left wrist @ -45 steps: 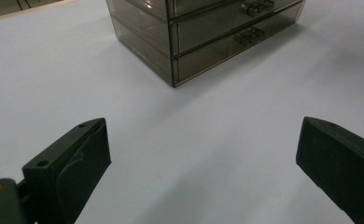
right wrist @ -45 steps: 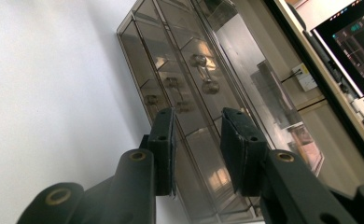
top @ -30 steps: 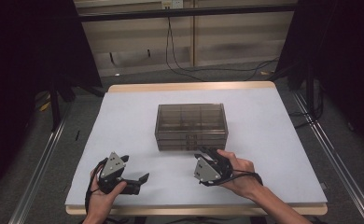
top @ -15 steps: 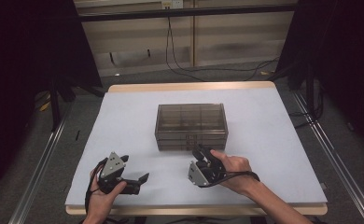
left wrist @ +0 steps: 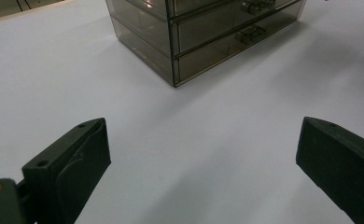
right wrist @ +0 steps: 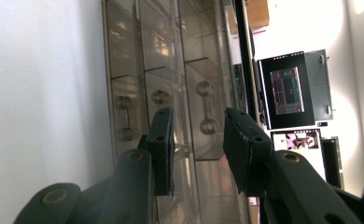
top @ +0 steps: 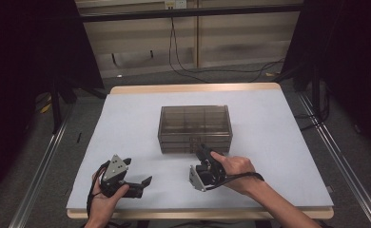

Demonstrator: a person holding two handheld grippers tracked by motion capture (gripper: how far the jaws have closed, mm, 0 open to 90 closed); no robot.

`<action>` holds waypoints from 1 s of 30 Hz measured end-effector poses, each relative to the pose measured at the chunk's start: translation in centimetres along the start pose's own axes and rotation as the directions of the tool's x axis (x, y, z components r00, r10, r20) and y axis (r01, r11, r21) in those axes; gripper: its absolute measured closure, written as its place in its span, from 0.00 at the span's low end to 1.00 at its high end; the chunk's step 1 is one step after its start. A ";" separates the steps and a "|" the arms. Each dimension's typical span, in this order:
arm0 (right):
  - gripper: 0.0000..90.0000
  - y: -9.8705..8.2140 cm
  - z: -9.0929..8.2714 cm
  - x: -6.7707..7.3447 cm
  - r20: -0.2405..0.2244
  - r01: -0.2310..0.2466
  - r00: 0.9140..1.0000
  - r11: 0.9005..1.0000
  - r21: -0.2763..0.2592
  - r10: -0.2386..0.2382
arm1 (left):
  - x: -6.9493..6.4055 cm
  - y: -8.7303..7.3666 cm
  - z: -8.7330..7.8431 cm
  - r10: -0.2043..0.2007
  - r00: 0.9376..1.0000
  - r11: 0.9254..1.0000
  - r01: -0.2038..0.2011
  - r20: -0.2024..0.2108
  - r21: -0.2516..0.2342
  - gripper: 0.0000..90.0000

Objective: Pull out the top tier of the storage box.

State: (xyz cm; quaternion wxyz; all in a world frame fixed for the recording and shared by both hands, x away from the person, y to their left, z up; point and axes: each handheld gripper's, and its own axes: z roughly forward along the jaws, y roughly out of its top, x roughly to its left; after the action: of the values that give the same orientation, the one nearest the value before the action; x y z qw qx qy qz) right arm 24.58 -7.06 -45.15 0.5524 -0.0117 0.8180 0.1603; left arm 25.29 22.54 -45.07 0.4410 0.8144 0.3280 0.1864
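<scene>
My right gripper [top: 203, 153] has moved up to the front of the drawer box [top: 195, 128], rolled on its side, jaws partly open around nothing, a drawer handle [right wrist: 207, 106] just ahead between them. I judge a drawer pull comes next. My left gripper [top: 143, 183] stays wide open and empty, left of the box on the table [top: 126, 123].

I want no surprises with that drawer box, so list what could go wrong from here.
1. The right gripper is at the front of the drawer box, jaws partly open and turned sideways; they may miss the small handle or slip off it.
2. Nothing braces the box: the left gripper sits open and apart from it, so a pull may drag the whole box across the table instead of opening a drawer.
</scene>
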 end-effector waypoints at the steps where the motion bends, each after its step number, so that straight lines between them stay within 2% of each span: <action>1: 0.72 0.1 0.1 0.2 0.014 0.019 1.000 1.000 0.001 -0.019 | 0.0 0.0 0.0 0.000 1.000 1.000 0.000 0.000 0.000 0.03; 4: 0.72 0.3 0.3 0.4 0.027 0.043 0.999 0.999 -0.004 -0.043 | 0.0 0.0 0.0 0.002 1.000 1.000 -0.002 -0.001 0.001 0.03; 6: 0.73 0.3 0.4 0.6 0.033 0.038 0.999 0.999 -0.002 -0.038 | 0.0 0.0 0.0 0.008 1.000 1.000 -0.008 -0.003 0.003 0.03; 11: 0.76 0.3 0.7 0.9 0.048 0.078 0.996 0.997 0.011 -0.079 | 0.0 0.0 0.0 0.010 1.000 1.000 -0.010 0.001 0.005 0.03; 15: 0.80 0.1 1.2 1.1 0.077 0.087 0.993 0.996 0.022 -0.088 | 0.0 0.0 0.0 0.006 1.000 1.000 -0.006 0.001 0.004 0.03; 17: 0.81 0.0 1.4 1.2 0.100 0.109 0.989 0.994 0.032 -0.112 | 0.0 0.0 0.0 0.005 1.000 1.000 -0.005 0.000 0.005 0.03; 21: 0.84 -0.3 1.8 1.4 0.122 0.116 0.985 0.992 0.059 -0.122 | 0.0 0.0 0.0 0.007 1.000 1.000 -0.007 0.000 0.008 0.03; 22: 0.84 -0.3 1.9 1.4 0.119 0.123 0.984 0.990 0.062 -0.130 | -0.1 -0.1 0.0 -0.004 1.000 1.000 0.004 0.002 0.008 0.03; 24: 0.85 -0.3 2.1 1.5 0.139 0.134 0.980 0.989 0.070 -0.142 | -0.1 -0.1 0.0 -0.002 1.000 1.000 0.002 0.003 0.005 0.03; 26: 0.86 -0.3 2.3 1.7 0.141 0.118 0.981 0.989 0.085 -0.130 | -0.1 -0.1 0.0 -0.005 1.000 1.000 0.005 0.005 0.005 0.03; 27: 0.86 -0.3 2.4 1.7 0.148 0.129 0.979 0.988 0.081 -0.139 | -0.1 -0.1 0.0 -0.005 1.000 1.000 0.005 0.005 0.005 0.03; 30: 0.86 -0.2 2.6 1.6 0.145 0.131 0.979 0.987 0.089 -0.143 | -0.1 -0.1 0.0 -0.003 1.000 1.000 0.003 0.003 0.006 0.03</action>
State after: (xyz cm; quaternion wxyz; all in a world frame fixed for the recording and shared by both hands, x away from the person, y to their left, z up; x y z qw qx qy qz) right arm 26.32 -6.33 -47.50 0.6224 -0.0340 0.7768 0.0900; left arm 25.21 22.50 -45.13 0.4394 0.8155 0.3290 0.1836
